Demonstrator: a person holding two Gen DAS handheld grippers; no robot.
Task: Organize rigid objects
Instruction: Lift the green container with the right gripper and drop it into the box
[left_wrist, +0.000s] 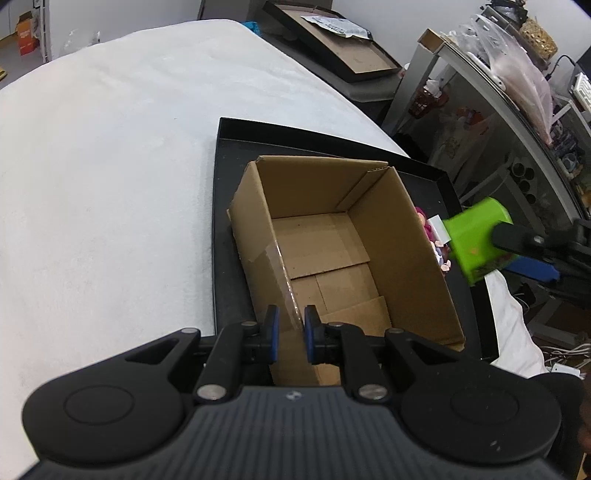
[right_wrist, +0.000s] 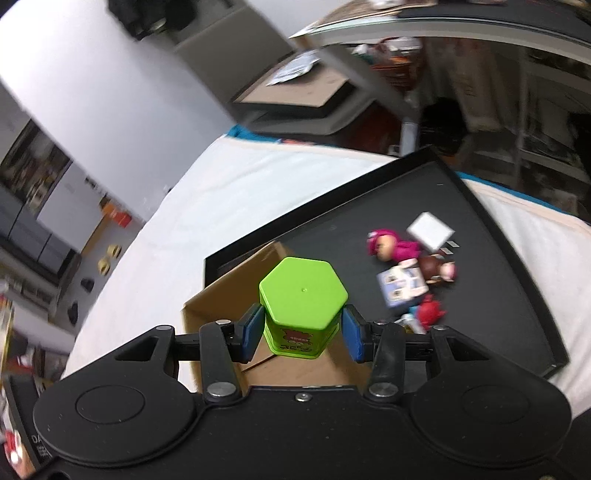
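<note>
An open cardboard box (left_wrist: 332, 251) stands on a black tray (left_wrist: 229, 221) on the white-covered table. My left gripper (left_wrist: 291, 334) is shut on the box's near left wall. My right gripper (right_wrist: 302, 334) is shut on a green hexagonal container (right_wrist: 303, 295) and holds it above the box's edge (right_wrist: 229, 291); the container also shows at the right in the left wrist view (left_wrist: 476, 240). Small toys lie on the tray beside the box: a pink figure (right_wrist: 391, 247), a brown figure (right_wrist: 439, 271), a printed cube (right_wrist: 400, 286), a red crab (right_wrist: 430, 310), and a white card (right_wrist: 430, 229).
The white cloth (left_wrist: 110, 184) covers the table left of the tray. A second black tray with cardboard (left_wrist: 340, 48) lies beyond the table. Cluttered shelves (left_wrist: 517, 110) stand at the right.
</note>
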